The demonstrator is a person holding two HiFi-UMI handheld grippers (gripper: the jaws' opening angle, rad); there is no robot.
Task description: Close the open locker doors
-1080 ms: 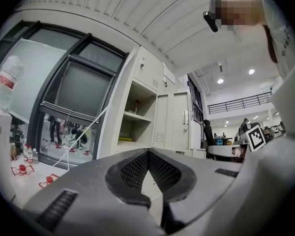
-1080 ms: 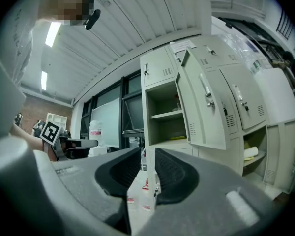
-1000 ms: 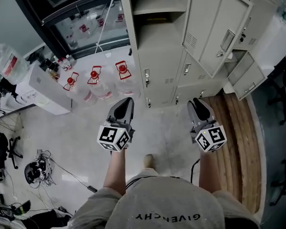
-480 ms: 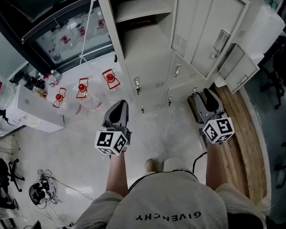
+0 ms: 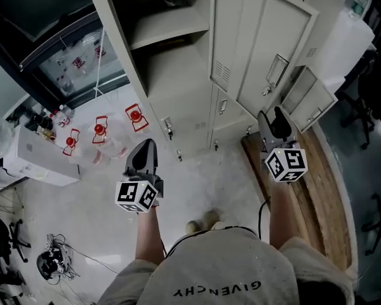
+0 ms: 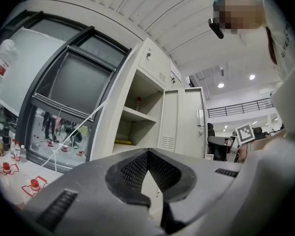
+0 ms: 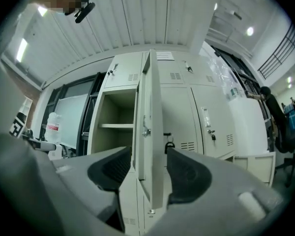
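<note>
Approach phase, read L to R. Jugs (image 5: 100,132) w/ red caps sit on floor far left, not part of the job. L gripper (image 5: 146,146) is closer to the lockers than a sec ago; tongs clenched, tips meeting, nothing in them. Open compartment (image 5: 171,56) w/ its shelf (image 5: 159,27) is ahead of it, now filling more of the head view, so the person has stepped in. Tall locker door (image 5: 267,43) hangs swung out, right of that compartment, not yet touched. R gripper (image 5: 271,116) has come up and fwd toward it; its jaws have just been opening and stand released, wide, empty. In the right gripper view the door's edge lines up w/ the gap but is well beyond the tips. Likely meaning: setting up to push or take that door; closing not begun. Pose: both forearms stretched fwd, grippers pointing abt level at the lockers, R ahead of L and a bit higher.
</note>
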